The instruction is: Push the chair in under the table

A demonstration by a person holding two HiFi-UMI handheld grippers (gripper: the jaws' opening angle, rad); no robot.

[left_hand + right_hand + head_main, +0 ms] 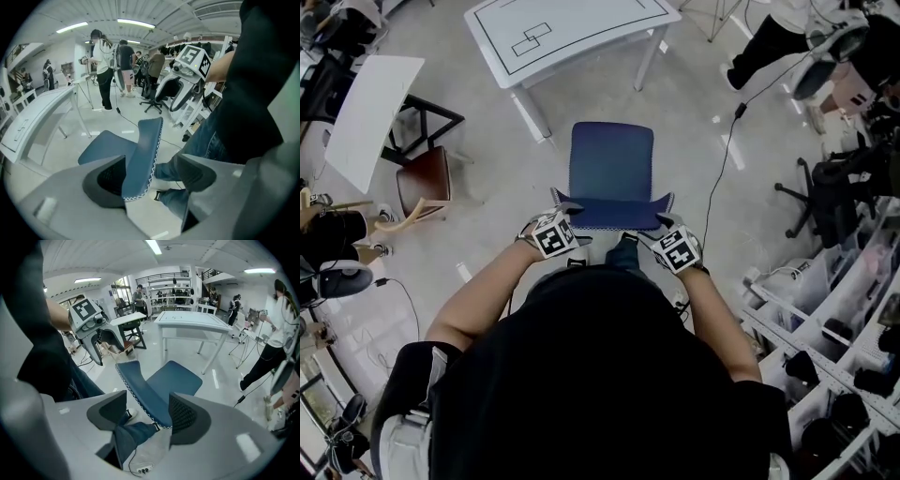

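Blue chair backrest (614,214) sits between wide-apart jaws of left hand-held gripper (150,176) and right hand-held gripper (147,414).

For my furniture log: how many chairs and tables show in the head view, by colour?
Blue chair: 1
Brown chair: 1
Black office chair: 1
White tables: 2
Total: 5
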